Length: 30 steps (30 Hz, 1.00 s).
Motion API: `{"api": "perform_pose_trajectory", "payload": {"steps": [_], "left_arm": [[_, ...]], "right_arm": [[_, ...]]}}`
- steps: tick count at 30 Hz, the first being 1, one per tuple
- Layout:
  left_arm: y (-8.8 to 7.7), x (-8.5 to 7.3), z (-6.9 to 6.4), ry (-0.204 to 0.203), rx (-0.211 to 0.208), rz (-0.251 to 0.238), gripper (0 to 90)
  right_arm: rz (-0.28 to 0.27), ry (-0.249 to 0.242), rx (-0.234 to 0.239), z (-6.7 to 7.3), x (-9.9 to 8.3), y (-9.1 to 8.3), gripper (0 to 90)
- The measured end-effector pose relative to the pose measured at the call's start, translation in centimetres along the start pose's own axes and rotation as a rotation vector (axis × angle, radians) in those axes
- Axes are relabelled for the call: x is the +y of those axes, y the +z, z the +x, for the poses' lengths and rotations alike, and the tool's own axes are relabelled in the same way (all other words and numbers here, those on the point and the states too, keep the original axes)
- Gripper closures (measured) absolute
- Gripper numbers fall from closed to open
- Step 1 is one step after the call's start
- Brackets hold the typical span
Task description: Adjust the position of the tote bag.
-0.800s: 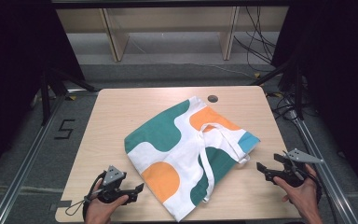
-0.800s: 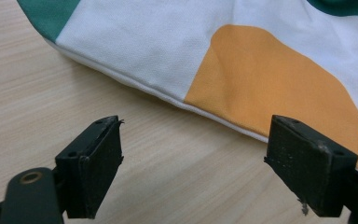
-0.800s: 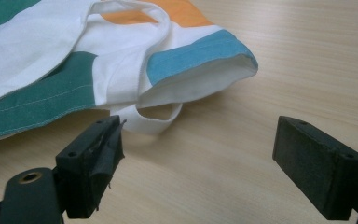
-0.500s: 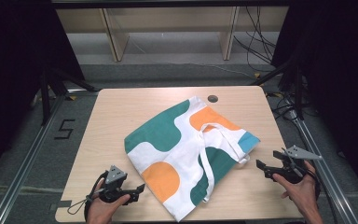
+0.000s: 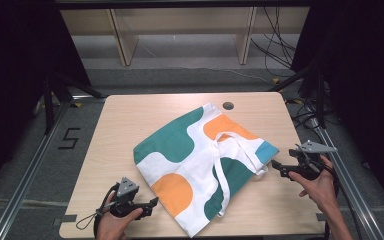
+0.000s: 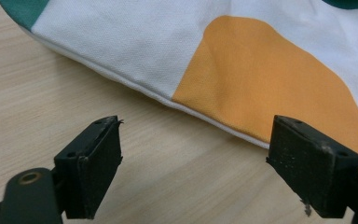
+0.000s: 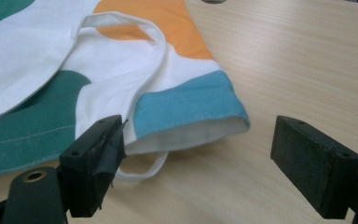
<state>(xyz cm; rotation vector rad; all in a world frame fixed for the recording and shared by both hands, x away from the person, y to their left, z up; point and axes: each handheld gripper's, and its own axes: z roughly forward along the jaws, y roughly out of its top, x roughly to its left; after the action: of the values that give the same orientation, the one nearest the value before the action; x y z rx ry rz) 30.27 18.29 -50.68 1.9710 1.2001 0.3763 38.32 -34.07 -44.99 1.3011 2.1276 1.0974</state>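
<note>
A cloth tote bag (image 5: 200,160) with white, green, orange and blue patches lies flat and askew on the wooden table (image 5: 130,120). Its white handles (image 5: 225,165) lie across its right half. My left gripper (image 5: 152,202) is open at the bag's lower left edge, just short of the orange patch (image 6: 270,79). My right gripper (image 5: 275,164) is open beside the bag's blue corner (image 7: 186,107), where the bag's open mouth and a handle loop (image 7: 144,170) face its jaws. Nothing sits between either pair of jaws.
A round cable hole (image 5: 228,105) is at the table's far edge. Bare tabletop lies left of the bag and along the far right. Metal rails (image 5: 25,190) flank the table, and cables (image 5: 280,45) trail on the floor behind.
The right gripper has shifted slightly left toward the bag's blue corner. The left gripper has edged a little toward the bag's lower edge. The bag has not moved.
</note>
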Motion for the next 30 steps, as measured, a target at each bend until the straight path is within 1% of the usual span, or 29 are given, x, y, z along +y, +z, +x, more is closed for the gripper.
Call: {"api": "perform_pose_trajectory", "payload": {"steps": [1, 2, 3, 4, 5, 6, 7, 8, 9, 10, 12, 13, 14, 15, 16, 17, 18, 19, 20, 21, 22, 23, 24, 25, 26, 27, 28, 29, 30], "left_arm": [[0.1, 0.1, 0.0, 0.008, -0.008, 0.016, 17.5], [0.3, 0.0, 0.0, 0.004, -0.013, 0.019, 18.1], [0.3, 0.0, 0.0, 0.004, -0.013, 0.019, 18.2], [0.6, 0.1, 0.0, -0.001, -0.019, 0.021, 18.5], [0.7, 0.1, -0.1, -0.018, -0.025, 0.016, 19.1], [0.9, 0.2, -0.3, -0.039, -0.027, 0.010, 19.9], [0.9, 0.2, -0.3, -0.039, -0.027, 0.010, 19.9], [1.1, 0.4, -0.3, -0.032, -0.043, 0.024, 20.4], [1.1, 0.4, -0.3, -0.032, -0.043, 0.024, 21.1], [1.5, 0.6, -0.6, -0.022, -0.049, 0.041, 21.2], [2.2, 0.9, -1.0, -0.039, -0.069, 0.032, 21.2], [2.5, 1.0, -0.9, -0.053, -0.084, 0.047, 18.6], [2.7, 1.1, -0.8, -0.054, -0.088, 0.051, 17.0], [2.7, 1.1, -0.8, -0.054, -0.088, 0.051, 17.7], [3.1, 1.2, -0.8, -0.060, -0.084, 0.050, 18.8], [3.2, 1.4, -0.7, -0.047, -0.076, 0.050, 18.8], [3.3, 1.5, -0.6, -0.051, -0.071, 0.061, 21.4], [3.3, 1.5, -0.6, -0.051, -0.071, 0.061, 22.3], [3.5, 1.7, -0.6, -0.054, -0.060, 0.061, 22.7], [3.5, 1.7, -0.6, -0.054, -0.060, 0.061, 23.0], [3.6, 1.8, -0.7, -0.045, -0.032, 0.059, 24.5], [3.6, 1.8, -0.7, -0.045, -0.032, 0.059, 26.6], [3.6, 1.9, -0.6, -0.037, -0.016, 0.061, 30.3], [3.7, 2.0, -0.5, -0.041, -0.017, 0.053, 33.4], [3.7, 2.0, -0.3, -0.037, -0.015, 0.054, 36.6], [3.7, 2.0, -0.3, -0.037, -0.015, 0.054, 41.4], [3.9, 2.2, -0.2, -0.046, -0.008, 0.034, 46.7], [4.0, 2.2, 0.0, -0.050, -0.009, 0.033, 46.7], [4.3, 2.4, 0.4, -0.055, -0.003, 0.023, 55.1]], "right_arm": [[0.002, -0.028, 0.001, -0.6, 0.8, 0.5, 18.4], [0.011, -0.006, 0.004, -0.6, 1.1, 0.7, 18.4], [0.011, -0.006, 0.004, -0.6, 1.1, 0.7, 18.4], [0.019, -0.012, -0.002, -1.2, 1.8, 1.3, 18.8], [0.018, -0.016, -0.003, -1.4, 2.0, 1.5, 19.5], [0.029, -0.002, 0.002, -1.6, 2.3, 1.6, 19.9], [0.029, -0.002, 0.002, -1.6, 2.3, 1.6, 19.9], [0.068, 0.027, 0.011, -2.1, 2.7, 2.5, 19.7], [0.068, 0.027, 0.011, -2.1, 2.7, 2.5, 19.7], [0.081, 0.028, 0.002, -2.6, 2.9, 3.4, 19.8], [0.105, 0.056, 0.006, -3.0, 3.1, 4.4, 19.8], [0.128, 0.072, -0.005, -3.2, 3.1, 4.7, 19.8], [0.141, 0.083, 0.004, -3.3, 3.1, 5.5, 20.1], [0.141, 0.083, 0.004, -3.3, 3.1, 5.5, 20.1], [0.154, 0.079, 0.015, -3.8, 3.1, 6.3, 21.6], [0.154, 0.079, 0.015, -3.8, 3.1, 6.3, 21.6], [0.171, 0.075, 0.065, -4.3, 3.0, 7.2, 23.1], [0.171, 0.075, 0.065, -4.3, 3.0, 7.2, 23.1], [0.195, 0.088, 0.014, -4.3, 2.9, 7.7, 27.4], [0.195, 0.088, 0.014, -4.3, 2.9, 7.7, 27.4], [0.251, 0.144, 0.049, -4.0, 2.9, 7.7, 31.7], [0.251, 0.144, 0.049, -4.0, 2.9, 7.7, 31.7], [0.257, 0.104, 0.078, -3.9, 2.6, 7.8, 44.5], [0.273, 0.108, 0.049, -3.5, 2.6, 7.9, 45.5], [0.288, 0.108, 0.058, -3.3, 2.6, 7.9, 47.2], [0.288, 0.108, 0.058, -3.3, 2.6, 7.9, 47.2], [0.308, 0.059, 0.081, -3.2, 2.5, 8.1, 53.9], [0.308, 0.059, 0.081, -3.2, 2.5, 8.1, 53.9], [0.305, 0.054, 0.103, -3.0, 2.5, 7.9, 64.4]]}}
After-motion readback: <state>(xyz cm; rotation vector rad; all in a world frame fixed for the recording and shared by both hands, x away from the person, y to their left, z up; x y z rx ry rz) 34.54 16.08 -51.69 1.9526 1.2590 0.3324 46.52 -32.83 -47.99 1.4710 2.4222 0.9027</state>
